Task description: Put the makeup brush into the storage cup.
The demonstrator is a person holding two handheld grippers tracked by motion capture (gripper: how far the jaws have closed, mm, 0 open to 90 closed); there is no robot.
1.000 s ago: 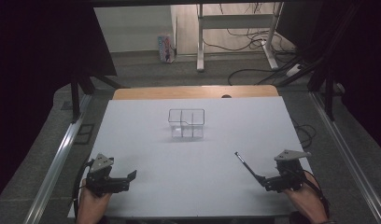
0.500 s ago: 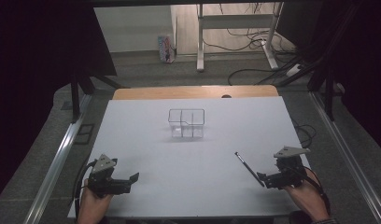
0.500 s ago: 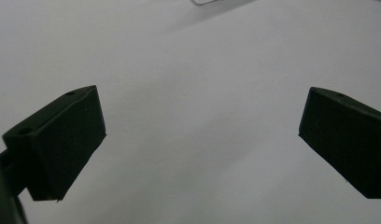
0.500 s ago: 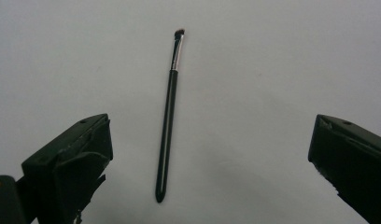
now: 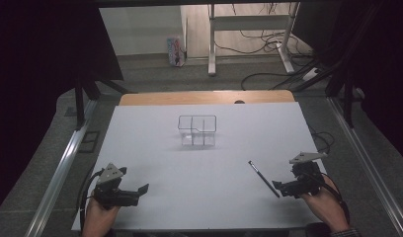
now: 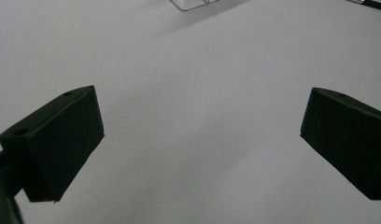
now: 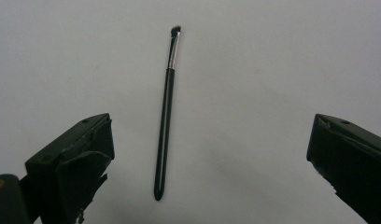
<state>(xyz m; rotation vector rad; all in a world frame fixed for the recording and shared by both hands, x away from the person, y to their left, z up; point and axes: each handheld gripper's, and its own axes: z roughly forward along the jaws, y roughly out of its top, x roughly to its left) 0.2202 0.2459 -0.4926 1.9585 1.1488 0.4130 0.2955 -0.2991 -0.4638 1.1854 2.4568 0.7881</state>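
Observation:
A thin black makeup brush (image 5: 263, 178) (image 7: 164, 130) lies flat on the white table (image 5: 204, 168), bristles pointing away from me. My right gripper (image 5: 280, 187) (image 7: 209, 135) is open just behind the handle's near end, and the brush lies between the lines of its jaws, untouched. A clear acrylic organizer (image 5: 197, 131) with several compartments stands mid-table; its corner (image 6: 193, 3) shows at the top of the left gripper view. My left gripper (image 5: 140, 190) (image 6: 200, 116) rests open at the near left over bare table, holding nothing.
The table's wooden far edge (image 5: 204, 97) borders a floor with cables and desk legs (image 5: 212, 44). Metal rails (image 5: 66, 158) run along both sides of the table. A small colourful box (image 5: 175, 51) stands on the floor far behind.
Both grippers have shifted only slightly; the left one has drifted a little toward the near edge. Brush and organizer have not moved.

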